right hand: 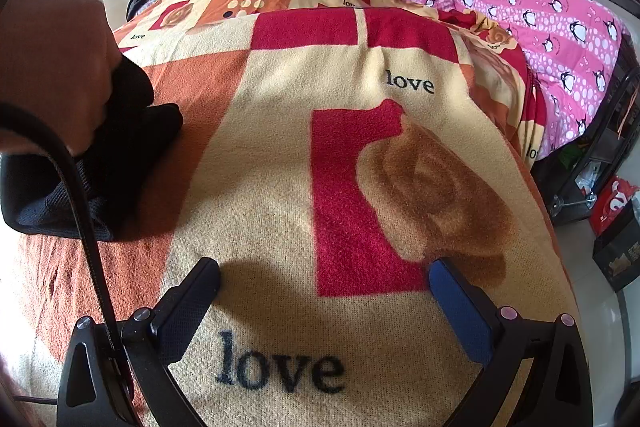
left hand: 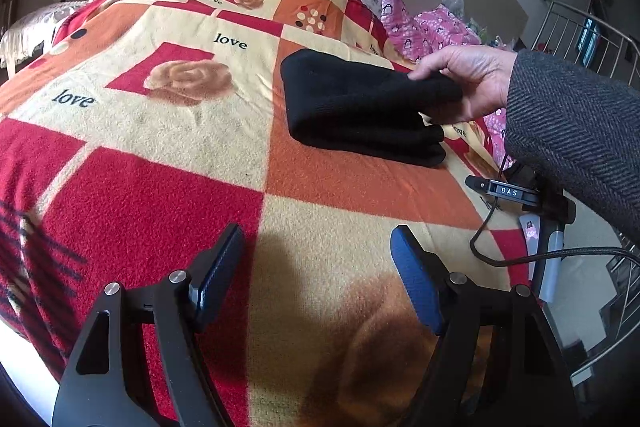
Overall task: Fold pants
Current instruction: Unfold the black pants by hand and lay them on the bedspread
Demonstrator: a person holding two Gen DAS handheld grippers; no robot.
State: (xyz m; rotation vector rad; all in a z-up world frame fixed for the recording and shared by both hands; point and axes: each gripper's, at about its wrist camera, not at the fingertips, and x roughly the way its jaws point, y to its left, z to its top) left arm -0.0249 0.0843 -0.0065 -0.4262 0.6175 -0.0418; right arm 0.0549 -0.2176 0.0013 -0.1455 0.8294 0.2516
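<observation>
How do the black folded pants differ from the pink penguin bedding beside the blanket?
The pants are plain black; the pink penguin bedding is bright and patterned. The pants are folded into a compact stack; the bedding lies rumpled in a heap. A bare hand touches the pants' top layer, while nothing touches the bedding. Both rest on the bed, the pants on the blanket.

Both grippers (left hand: pixel 318 267) (right hand: pixel 324 291) wide open

Bright daylight, soft shadows beneath each gripper, sharp centre, fisheye-bent dark corners.
</observation>
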